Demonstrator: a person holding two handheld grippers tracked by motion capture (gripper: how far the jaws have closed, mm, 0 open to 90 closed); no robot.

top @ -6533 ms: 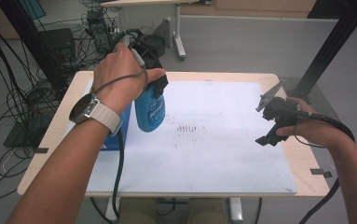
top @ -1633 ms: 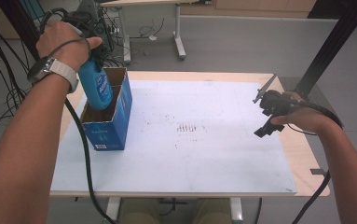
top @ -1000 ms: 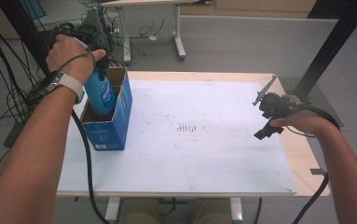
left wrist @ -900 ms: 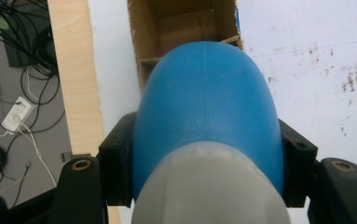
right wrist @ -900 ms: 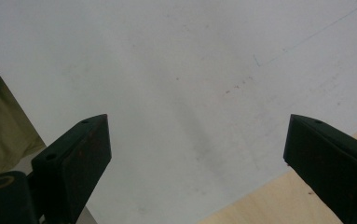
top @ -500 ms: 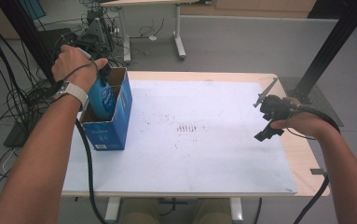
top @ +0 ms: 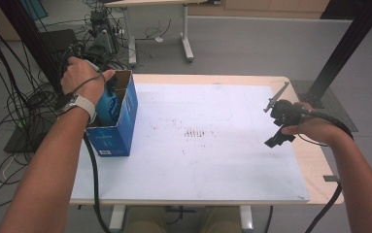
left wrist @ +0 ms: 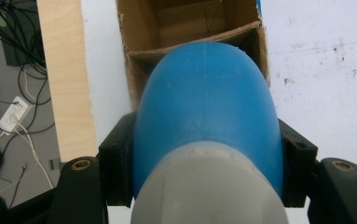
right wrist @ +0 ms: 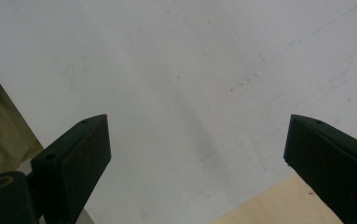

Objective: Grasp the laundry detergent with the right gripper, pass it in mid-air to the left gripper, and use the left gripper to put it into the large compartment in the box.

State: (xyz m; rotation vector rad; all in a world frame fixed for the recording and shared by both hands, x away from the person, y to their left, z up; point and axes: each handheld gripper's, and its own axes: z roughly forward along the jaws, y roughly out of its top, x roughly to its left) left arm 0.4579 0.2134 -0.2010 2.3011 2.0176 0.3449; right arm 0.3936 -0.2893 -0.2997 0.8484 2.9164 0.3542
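My left gripper (left wrist: 206,154) is shut on a blue spray bottle (left wrist: 204,107), with a black pad pressed against each side of its body. In the high view the person's left hand covers that gripper and holds the bottle (top: 107,104) upright, its lower part sunk into an open blue cardboard box (top: 118,131) at the table's left edge. A cardboard divider (left wrist: 190,46) splits the box, and the compartment beyond it is empty. Over the right side of the table my right gripper (top: 274,121) hangs open, nothing between its jaws (right wrist: 197,140).
A stained white sheet (top: 212,145) covers most of the wooden table (top: 314,165). Cables (top: 23,107) lie tangled on the floor at the left. Behind stands another table's leg (top: 186,34), and a black post (top: 348,43) rises at the far right.
The left hand has come down with the bottle, which now sits deeper in the box. The right gripper has stayed where it was.
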